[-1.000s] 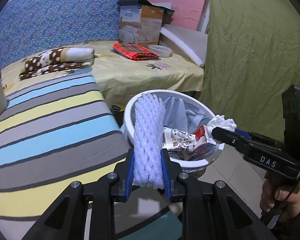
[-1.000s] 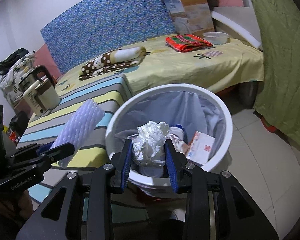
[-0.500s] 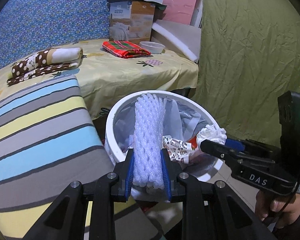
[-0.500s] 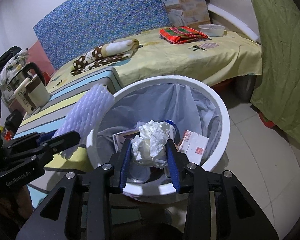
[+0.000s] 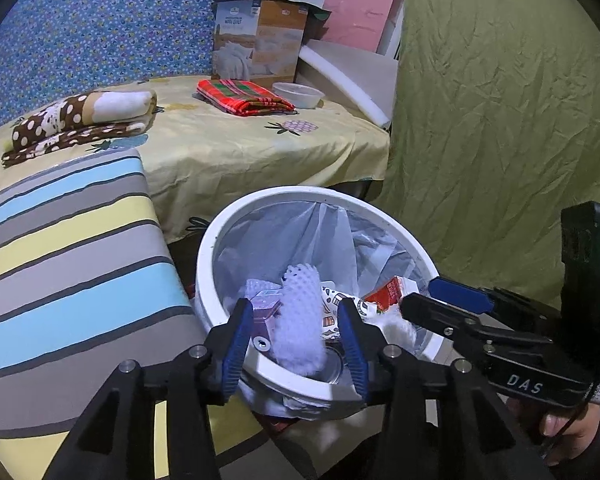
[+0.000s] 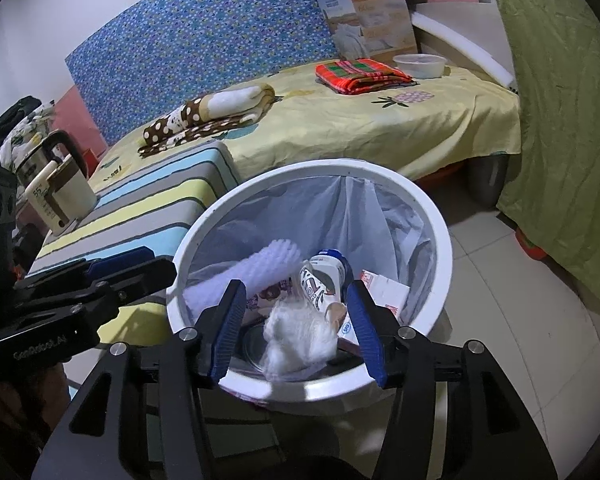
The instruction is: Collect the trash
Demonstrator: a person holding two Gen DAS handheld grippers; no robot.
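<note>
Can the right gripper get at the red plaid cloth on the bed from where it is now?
Probably not without moving. The right gripper, jaws open, sits over the white bin; the red plaid cloth lies far back on the bed, beyond the bin. Nothing covers it.

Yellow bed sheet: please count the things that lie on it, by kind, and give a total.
Folded cloths: 2, the brown dotted blanket and the red plaid cloth
Boxes: 1, the quilt box
Bowls: 1, the white bowl
Total: 4
</note>
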